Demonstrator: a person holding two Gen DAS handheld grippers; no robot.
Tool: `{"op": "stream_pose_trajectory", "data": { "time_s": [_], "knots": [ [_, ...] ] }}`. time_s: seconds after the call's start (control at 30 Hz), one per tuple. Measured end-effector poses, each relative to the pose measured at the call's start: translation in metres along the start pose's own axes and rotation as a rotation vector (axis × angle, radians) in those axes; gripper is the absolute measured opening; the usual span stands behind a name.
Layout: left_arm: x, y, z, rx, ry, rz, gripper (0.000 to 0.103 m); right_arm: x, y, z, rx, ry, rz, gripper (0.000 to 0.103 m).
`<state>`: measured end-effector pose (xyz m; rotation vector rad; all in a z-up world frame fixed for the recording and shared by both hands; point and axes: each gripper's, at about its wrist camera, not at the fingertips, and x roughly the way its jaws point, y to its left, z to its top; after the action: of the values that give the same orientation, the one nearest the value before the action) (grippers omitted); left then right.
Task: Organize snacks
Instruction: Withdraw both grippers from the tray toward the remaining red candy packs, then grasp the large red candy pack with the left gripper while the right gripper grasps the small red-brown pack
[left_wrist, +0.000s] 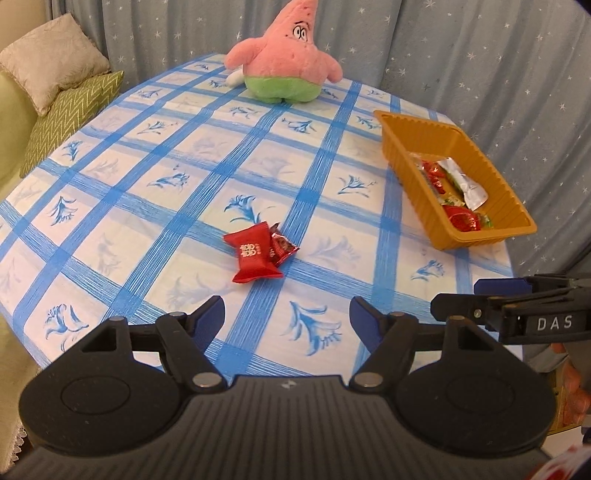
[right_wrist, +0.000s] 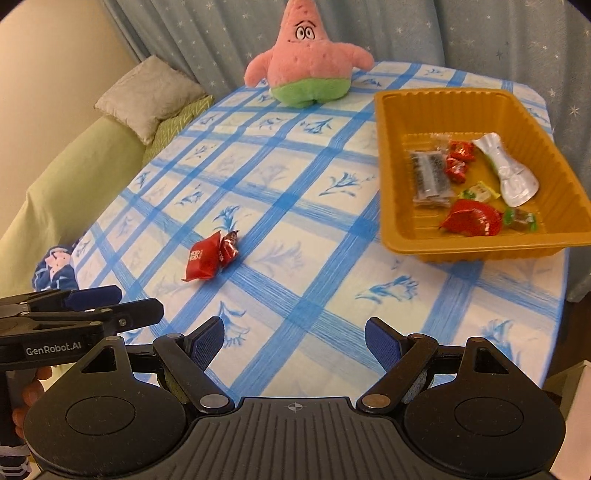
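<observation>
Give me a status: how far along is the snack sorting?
Mostly done. The orange tray already holds several snacks, including a silver pouch and a red packet. Nothing is in hand: the left gripper and right gripper are both open and empty. Left on the tablecloth: a red pillow pack and a small dark red candy touching it.
</observation>
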<state>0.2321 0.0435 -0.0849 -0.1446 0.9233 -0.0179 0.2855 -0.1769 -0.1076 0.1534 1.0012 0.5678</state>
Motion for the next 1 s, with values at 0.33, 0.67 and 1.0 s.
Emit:
{"op": "stream_pose_trajectory", "data": {
  "time_s": [0.33, 0.67, 1.0],
  "knots": [
    [0.014, 0.014, 0.006, -0.003, 0.017, 0.007, 0.070, 0.029, 0.008, 0.005, -0.002, 0.025, -0.007, 0.083],
    [0.029, 0.019, 0.016, -0.013, 0.015, 0.009, 0.066, 0.051, 0.010, 0.015, -0.019, 0.023, 0.001, 0.083],
    [0.054, 0.023, 0.030, -0.028, 0.012, 0.011, 0.058, 0.063, 0.011, 0.035, -0.043, -0.017, 0.005, 0.083]
  ]
}}
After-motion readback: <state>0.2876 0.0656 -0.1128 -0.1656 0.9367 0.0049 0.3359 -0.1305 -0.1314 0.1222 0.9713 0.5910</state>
